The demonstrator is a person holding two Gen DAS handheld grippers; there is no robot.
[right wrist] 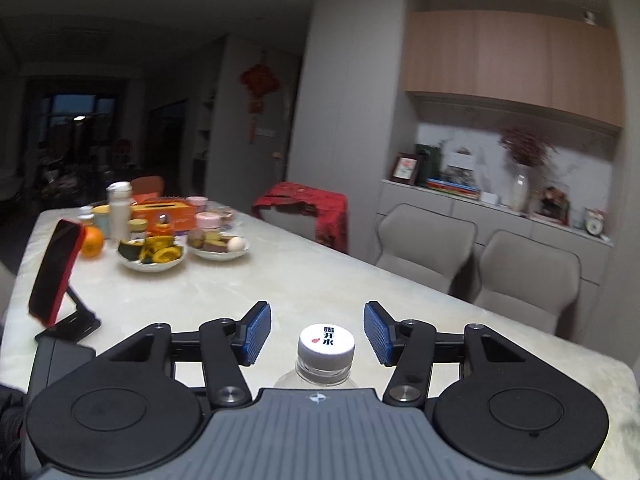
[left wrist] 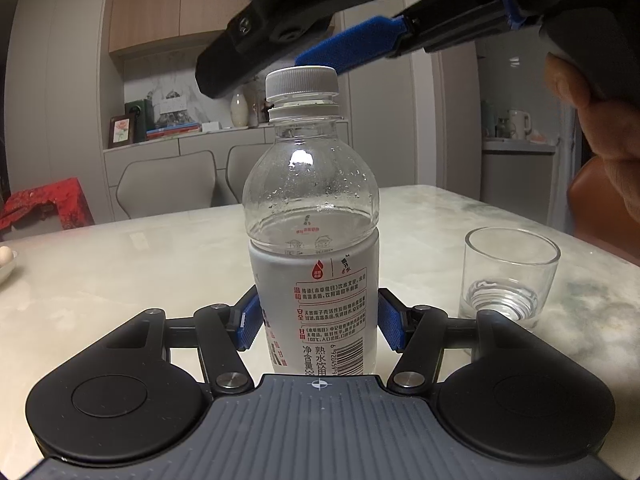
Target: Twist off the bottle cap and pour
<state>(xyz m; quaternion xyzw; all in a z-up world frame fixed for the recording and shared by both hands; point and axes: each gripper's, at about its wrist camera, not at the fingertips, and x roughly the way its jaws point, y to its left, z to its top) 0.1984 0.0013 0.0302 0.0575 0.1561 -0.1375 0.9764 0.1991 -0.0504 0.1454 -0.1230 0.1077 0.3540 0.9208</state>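
Note:
A clear water bottle with a white label stands upright on the pale marble table. Its white cap is on. My left gripper is shut on the bottle's labelled body, blue pads against both sides. My right gripper is open above the bottle, its blue pads apart on either side of the cap without touching it. In the left wrist view the right gripper hangs over the cap. A short empty glass stands to the right of the bottle.
At the table's far end are plates of food, an orange, jars, a tissue box and a red phone on a stand. Grey chairs line the far side. A plate edge sits at the left.

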